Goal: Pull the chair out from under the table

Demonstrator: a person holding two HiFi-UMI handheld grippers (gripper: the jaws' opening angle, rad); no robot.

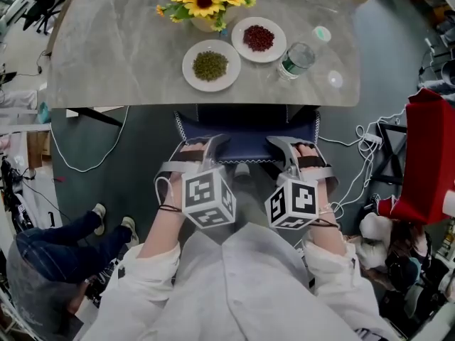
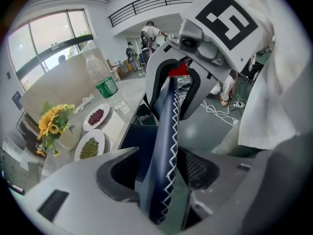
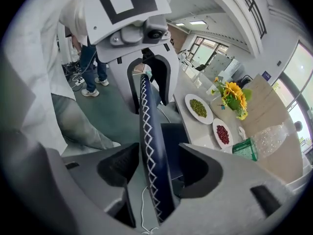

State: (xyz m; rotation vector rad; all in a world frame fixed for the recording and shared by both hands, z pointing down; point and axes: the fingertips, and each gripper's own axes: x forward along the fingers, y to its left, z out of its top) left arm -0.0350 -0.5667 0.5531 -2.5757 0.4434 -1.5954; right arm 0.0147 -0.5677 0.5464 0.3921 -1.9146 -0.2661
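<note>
Chair (image 1: pixel 245 148): dark navy padded back, with white zigzag stitching along its edge (image 2: pixel 164 146).
Pose: upright, with its back towards the person.
Place: pushed in under the near edge of the bench (image 1: pixel 121 62); the seat is hidden beneath the top.
Back edge: it passes through the gap between each gripper's spread jaws, left gripper (image 1: pixel 205 148) and right gripper (image 1: pixel 288 148), unclamped.
Bench: grey, stone-patterned top.

Grey-green floor (image 1: pixel 142 155) strewn with white cables (image 1: pixel 85 169) — tall windows (image 2: pixel 49 43) and a railed balcony (image 2: pixel 156 0) beyond.
</note>
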